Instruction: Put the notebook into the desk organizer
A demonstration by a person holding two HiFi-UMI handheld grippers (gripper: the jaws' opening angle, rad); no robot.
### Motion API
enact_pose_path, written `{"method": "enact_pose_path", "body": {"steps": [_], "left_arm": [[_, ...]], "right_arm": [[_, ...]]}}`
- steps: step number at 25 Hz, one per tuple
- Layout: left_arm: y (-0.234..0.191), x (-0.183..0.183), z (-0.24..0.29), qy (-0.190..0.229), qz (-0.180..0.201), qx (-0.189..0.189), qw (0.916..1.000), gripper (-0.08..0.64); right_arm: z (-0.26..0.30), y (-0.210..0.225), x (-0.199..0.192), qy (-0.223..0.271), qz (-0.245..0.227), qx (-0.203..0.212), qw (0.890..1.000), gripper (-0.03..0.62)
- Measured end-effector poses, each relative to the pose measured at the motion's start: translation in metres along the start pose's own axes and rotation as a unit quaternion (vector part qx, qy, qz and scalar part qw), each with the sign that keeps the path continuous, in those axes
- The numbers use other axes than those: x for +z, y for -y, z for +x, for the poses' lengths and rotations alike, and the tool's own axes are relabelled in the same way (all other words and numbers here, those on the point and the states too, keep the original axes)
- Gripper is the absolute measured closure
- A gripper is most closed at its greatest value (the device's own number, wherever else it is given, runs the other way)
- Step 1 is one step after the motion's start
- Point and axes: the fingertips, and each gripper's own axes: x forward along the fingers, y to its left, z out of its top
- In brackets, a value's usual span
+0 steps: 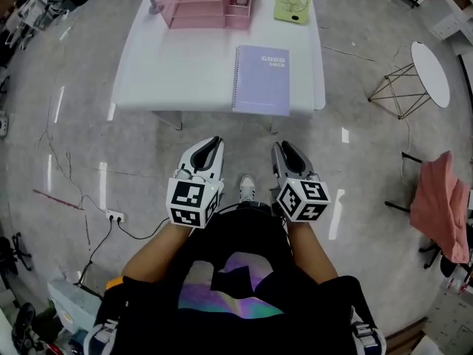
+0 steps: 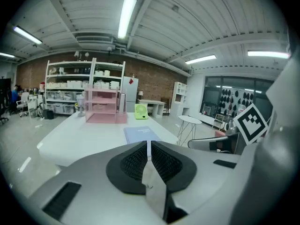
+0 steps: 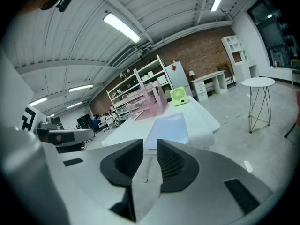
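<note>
Nearest, both grippers are held out low in front of the person's dark shirt, side by side and apart, over bare grey floor, with a shoe (image 1: 247, 189) between them. The left gripper (image 1: 212, 143) has its ribbed black pads drawn together with only a hairline slit between them, and nothing is in it. The right gripper (image 1: 284, 148) has its pads parted by a narrow gap, which is empty; it touches nothing.

An open strip of floor separates the gripper tips from the near edge of the white table (image 1: 170, 72). A power strip (image 1: 114, 216) and its cable lie on the floor to the left.

The lilac spiral notebook (image 1: 261, 80) lies flat on the right half of the table, closed, with its bottom edge right at the table's near edge and its spiral on the left. The table's left half is bare.

At the far edge stands the pink desk organizer (image 1: 198, 2), well apart from the notebook, and just right of it is a green fan (image 1: 293, 3).

Off to the right, clear of the table, are a round white side table (image 1: 430, 72) and a chair draped with pink cloth (image 1: 441, 205).
</note>
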Motion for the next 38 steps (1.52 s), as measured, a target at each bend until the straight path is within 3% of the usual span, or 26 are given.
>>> {"method": "enact_pose_path", "body": {"steps": [7, 13, 19, 24, 27, 38], "left_arm": [[-0.024, -0.01, 0.052, -0.041, -0.062, -0.008, 0.9972, 0.451], [-0.048, -0.038, 0.089, -0.091, -0.127, -0.05, 0.9865, 0.407], [-0.059, -0.066, 0.124, -0.142, -0.226, -0.131, 0.9547, 0.368], [-0.058, -0.082, 0.156, -0.169, -0.296, -0.182, 0.9222, 0.347], [-0.057, -0.089, 0.172, -0.175, -0.315, -0.199, 0.9113, 0.333], [-0.052, -0.097, 0.198, -0.161, -0.413, -0.186, 0.877, 0.333]], "right_arm": [[0.045, 0.034, -0.003, -0.02, 0.109, 0.023, 0.994, 0.434], [0.071, 0.046, -0.019, -0.027, 0.182, 0.0, 0.983, 0.414], [0.096, 0.069, -0.035, -0.004, 0.293, -0.048, 0.955, 0.397], [0.116, 0.082, -0.043, 0.027, 0.382, -0.046, 0.923, 0.379], [0.122, 0.09, -0.048, 0.04, 0.419, -0.042, 0.906, 0.367], [0.143, 0.111, -0.049, 0.04, 0.462, -0.023, 0.886, 0.364]]}}
